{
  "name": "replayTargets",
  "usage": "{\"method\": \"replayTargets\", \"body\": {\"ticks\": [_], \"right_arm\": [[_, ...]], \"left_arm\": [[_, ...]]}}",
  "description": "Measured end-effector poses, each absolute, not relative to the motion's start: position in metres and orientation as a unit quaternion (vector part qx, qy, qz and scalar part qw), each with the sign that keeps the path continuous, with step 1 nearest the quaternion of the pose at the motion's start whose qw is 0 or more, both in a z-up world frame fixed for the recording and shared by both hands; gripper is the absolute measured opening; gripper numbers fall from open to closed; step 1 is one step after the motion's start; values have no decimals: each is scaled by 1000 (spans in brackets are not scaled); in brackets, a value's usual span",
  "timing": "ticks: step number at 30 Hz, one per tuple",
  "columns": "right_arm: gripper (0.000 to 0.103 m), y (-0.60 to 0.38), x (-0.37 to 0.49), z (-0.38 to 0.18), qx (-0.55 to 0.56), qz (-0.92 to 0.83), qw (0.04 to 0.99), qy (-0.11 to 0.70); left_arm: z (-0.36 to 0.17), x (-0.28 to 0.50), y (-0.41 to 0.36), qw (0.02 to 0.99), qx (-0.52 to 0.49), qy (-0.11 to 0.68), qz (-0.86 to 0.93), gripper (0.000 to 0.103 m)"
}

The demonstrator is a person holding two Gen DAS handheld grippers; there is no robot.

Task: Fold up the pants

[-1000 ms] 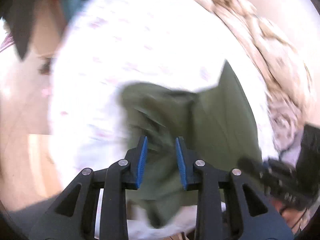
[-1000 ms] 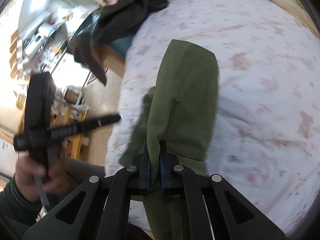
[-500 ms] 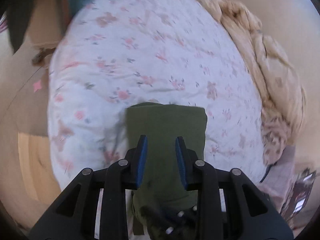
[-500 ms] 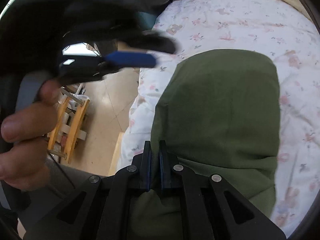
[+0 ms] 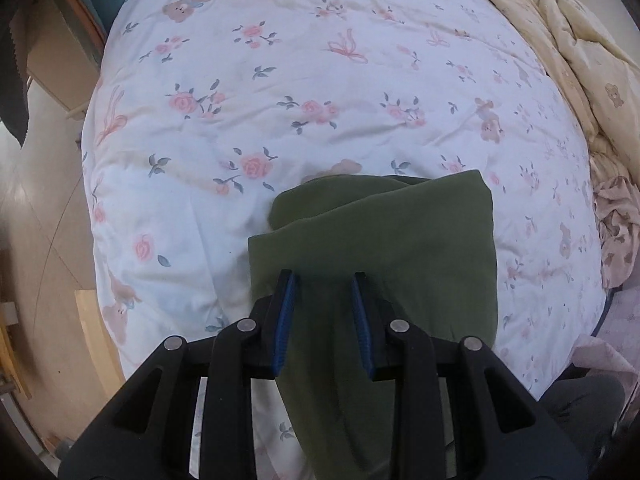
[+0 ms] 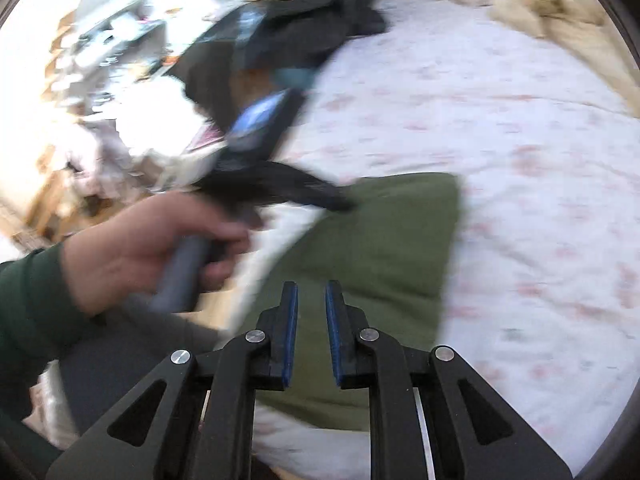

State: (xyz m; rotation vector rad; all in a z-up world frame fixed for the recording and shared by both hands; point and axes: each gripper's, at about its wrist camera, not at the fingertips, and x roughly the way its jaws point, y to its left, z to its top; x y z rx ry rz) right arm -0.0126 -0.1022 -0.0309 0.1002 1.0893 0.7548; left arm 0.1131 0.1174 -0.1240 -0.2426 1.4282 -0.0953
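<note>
Olive-green pants (image 5: 384,240); white quilt (image 5: 280,92), pink rose print; cream blanket (image 5: 584,52); blue claw pads (image 5: 286,320)

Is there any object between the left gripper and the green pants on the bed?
Nothing visible. The left gripper is open directly over the folded green pants on the floral duvet, with only cloth showing between its fingers.

The right gripper (image 6: 311,296) sits above the folded green pants (image 6: 384,240) with its jaws apart, gripping nothing. The pants lie on the floral bedspread (image 6: 520,128). At left, the blurred left gripper (image 6: 260,148) is held in a hand (image 6: 148,244).
</note>
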Motion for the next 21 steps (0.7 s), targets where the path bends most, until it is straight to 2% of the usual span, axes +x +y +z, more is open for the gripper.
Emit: {"method": "replayTargets", "body": {"ticks": [1,9,11,13,15,18,21], "right_arm": [[11,-101,-6,-42,38,345,777,524],[8,-31,-57,-110,36,440,666,601],[8,-21,-79,-116,-5,455,646,613],[8,-27,-91,-113,-28,460,648,606],[8,-55,-81,-96,9,454,672,584],[18,-100,-53,-72,7,397,734,551],[22,-123,-25,-71,-27,362,746,559]], "left_arm": [[-123,113,117,749,-109,652,-43,25],[-129,119,109,755,-78,650,-30,23],[-130,120,108,757,-71,649,-31,23],[-130,119,107,759,-67,646,-35,23],[-130,119,106,760,-61,645,-36,23],[-129,119,106,761,-59,645,-36,23],[-130,121,103,760,-57,646,-33,23]]}}
